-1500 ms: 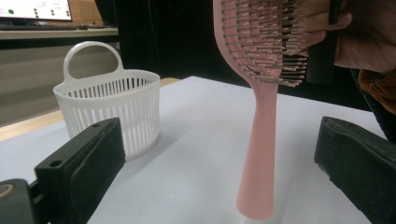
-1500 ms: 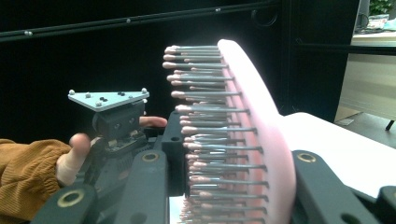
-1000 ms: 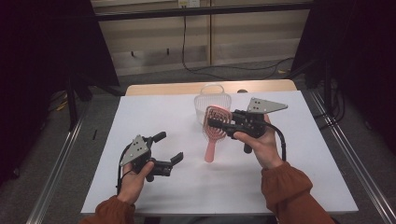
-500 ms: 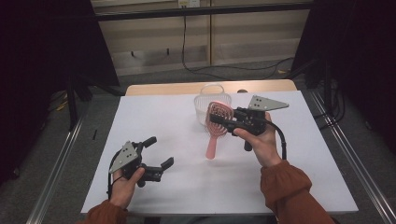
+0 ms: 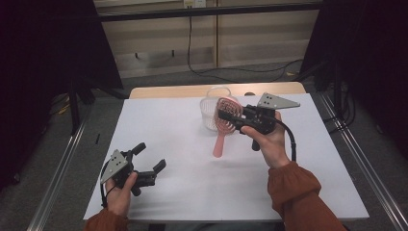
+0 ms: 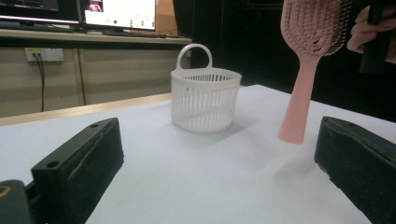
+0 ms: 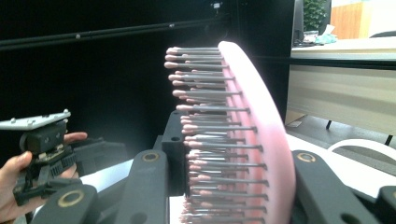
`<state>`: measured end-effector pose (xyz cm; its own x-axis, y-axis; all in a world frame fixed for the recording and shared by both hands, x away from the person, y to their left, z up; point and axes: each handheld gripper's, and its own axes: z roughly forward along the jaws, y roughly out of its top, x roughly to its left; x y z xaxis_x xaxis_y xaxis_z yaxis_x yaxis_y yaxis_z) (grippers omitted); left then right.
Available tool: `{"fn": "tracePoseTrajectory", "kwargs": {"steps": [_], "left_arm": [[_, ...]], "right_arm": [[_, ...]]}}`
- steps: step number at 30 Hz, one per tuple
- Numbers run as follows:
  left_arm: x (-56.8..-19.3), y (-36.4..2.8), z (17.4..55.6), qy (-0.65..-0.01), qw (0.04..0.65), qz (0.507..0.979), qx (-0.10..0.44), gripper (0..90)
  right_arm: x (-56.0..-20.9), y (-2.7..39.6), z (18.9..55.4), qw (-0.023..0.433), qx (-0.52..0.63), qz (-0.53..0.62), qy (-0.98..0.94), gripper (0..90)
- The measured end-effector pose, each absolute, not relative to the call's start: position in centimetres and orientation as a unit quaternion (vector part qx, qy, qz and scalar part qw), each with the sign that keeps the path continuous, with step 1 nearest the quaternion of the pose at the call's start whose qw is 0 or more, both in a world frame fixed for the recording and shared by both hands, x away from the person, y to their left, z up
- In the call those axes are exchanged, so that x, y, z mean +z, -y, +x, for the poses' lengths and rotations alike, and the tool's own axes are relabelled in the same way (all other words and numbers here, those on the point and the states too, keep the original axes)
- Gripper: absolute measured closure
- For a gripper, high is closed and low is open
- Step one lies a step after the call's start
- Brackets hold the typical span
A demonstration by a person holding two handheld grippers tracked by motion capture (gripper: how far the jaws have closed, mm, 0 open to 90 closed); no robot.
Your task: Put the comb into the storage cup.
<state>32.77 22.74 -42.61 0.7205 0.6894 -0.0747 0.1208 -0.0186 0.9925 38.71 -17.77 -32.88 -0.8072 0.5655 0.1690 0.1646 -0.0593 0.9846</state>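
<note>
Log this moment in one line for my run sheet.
right gripper: shut on pink plastic hairbrush | left gripper: open | white slotted basket: upright

A white-topped bench (image 5: 183, 144) stands on a grey floor (image 5: 57, 159), flanked by black curtains (image 5: 43, 43). Behind it, a beige panelled wall (image 5: 202, 43) carries a trailing black cable (image 5: 190, 45); lit monitors (image 6: 116, 11) sit on a shelf.

Count of items on record. One pink hairbrush (image 5: 224, 120), its single handle hanging downward. One white slatted basket (image 5: 210, 110) with one loop handle, standing on the table. One table (image 5: 183, 139), white-topped. Two hand-held grippers: one left gripper (image 5: 147, 161) and one right gripper (image 5: 226, 114), each with two black jaws and one grey three-cornered plate. Two hands, two rust-coloured sleeves. One cable runs down the rear wall.
</note>
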Motion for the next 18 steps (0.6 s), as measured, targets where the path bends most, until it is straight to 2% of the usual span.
{"fn": "tracePoseTrajectory", "kwargs": {"steps": [6,8,15,18], "left_arm": [[-42.8,-23.8,32.2,-0.315,0.63,0.676,0.217,1.3],[-43.0,-24.2,31.8,-0.314,0.615,0.683,0.237,1.3],[-42.8,-24.5,31.8,-0.316,0.631,0.668,0.235,1.4],[-42.6,-24.8,31.7,-0.316,0.626,0.667,0.25,1.3]], "right_arm": [[-32.4,18.0,39.1,0.154,0.674,0.278,-0.666,63.9],[-32.4,18.1,39.2,0.154,0.675,0.28,-0.665,63.9],[-32.1,18.6,39.9,0.16,0.685,0.292,-0.649,63.9],[-31.8,18.8,40.1,0.166,0.685,0.294,-0.646,64.0]]}}
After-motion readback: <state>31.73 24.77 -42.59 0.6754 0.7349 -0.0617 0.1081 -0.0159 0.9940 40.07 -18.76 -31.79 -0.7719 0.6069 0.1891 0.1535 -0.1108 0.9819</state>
